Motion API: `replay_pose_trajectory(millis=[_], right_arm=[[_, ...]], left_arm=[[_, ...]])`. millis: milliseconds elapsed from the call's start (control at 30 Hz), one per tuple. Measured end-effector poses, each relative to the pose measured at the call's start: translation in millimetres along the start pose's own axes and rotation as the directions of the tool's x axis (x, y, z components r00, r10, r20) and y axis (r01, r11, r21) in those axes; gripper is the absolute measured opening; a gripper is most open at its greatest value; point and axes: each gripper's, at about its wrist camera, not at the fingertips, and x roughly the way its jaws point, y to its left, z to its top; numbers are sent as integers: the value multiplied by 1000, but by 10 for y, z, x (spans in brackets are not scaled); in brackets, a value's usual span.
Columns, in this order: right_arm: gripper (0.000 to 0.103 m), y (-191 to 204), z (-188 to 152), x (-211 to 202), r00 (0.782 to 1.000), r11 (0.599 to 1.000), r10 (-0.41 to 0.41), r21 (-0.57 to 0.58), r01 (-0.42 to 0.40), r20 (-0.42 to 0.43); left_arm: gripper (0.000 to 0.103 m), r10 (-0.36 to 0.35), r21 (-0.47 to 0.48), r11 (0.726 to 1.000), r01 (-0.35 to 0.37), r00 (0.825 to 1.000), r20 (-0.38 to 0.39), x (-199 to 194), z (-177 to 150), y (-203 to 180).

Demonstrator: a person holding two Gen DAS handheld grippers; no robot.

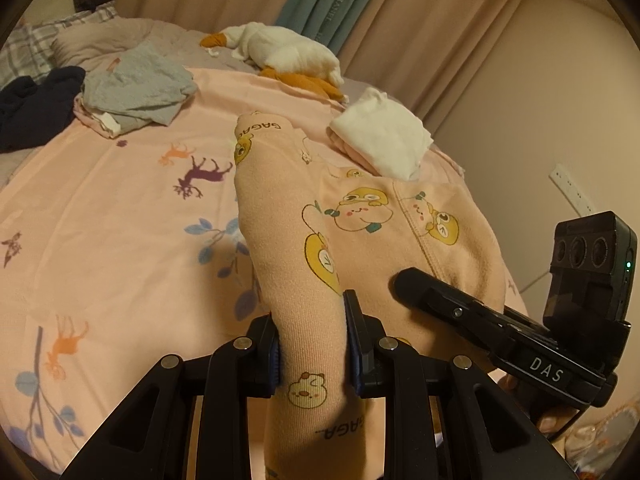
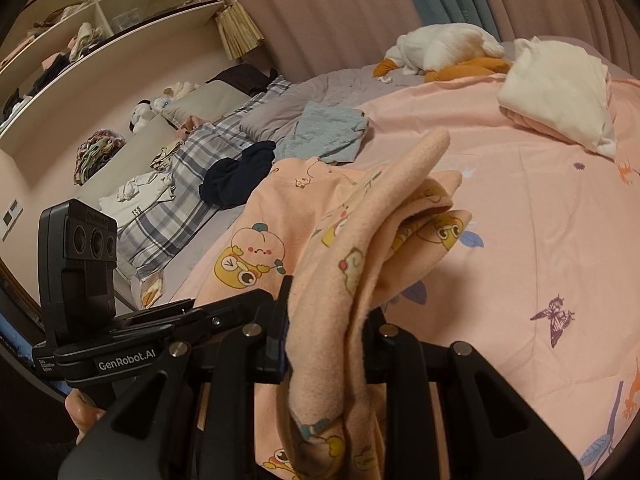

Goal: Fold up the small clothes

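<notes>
The left gripper (image 1: 310, 344) is clamped on a bunched edge of the peach cartoon-print garment (image 1: 368, 216); the right gripper (image 2: 326, 344) pinches a thicker fold of it — both lifted over the pink bedsheet (image 2: 540, 240). To fold cleanly, keep both edges level and taut, then lay them down together. Both grippers angle downward, side by side.

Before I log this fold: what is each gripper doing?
Left gripper: shut on the peach garment.
Right gripper: shut on the same garment.
</notes>
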Motion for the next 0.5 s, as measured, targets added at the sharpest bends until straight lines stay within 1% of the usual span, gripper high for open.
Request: replay_pose_trajectory(millis=[233, 500], right_arm=[[24, 117, 54, 33, 1000, 1000, 7, -31, -6, 7], [24, 173, 107, 152, 1000, 999, 4, -48, -4, 0]], left_arm=[[24, 11, -2, 1000, -11, 1000, 26, -98, 13, 49], [24, 28, -4, 1000, -28, 999, 29, -77, 61, 112]])
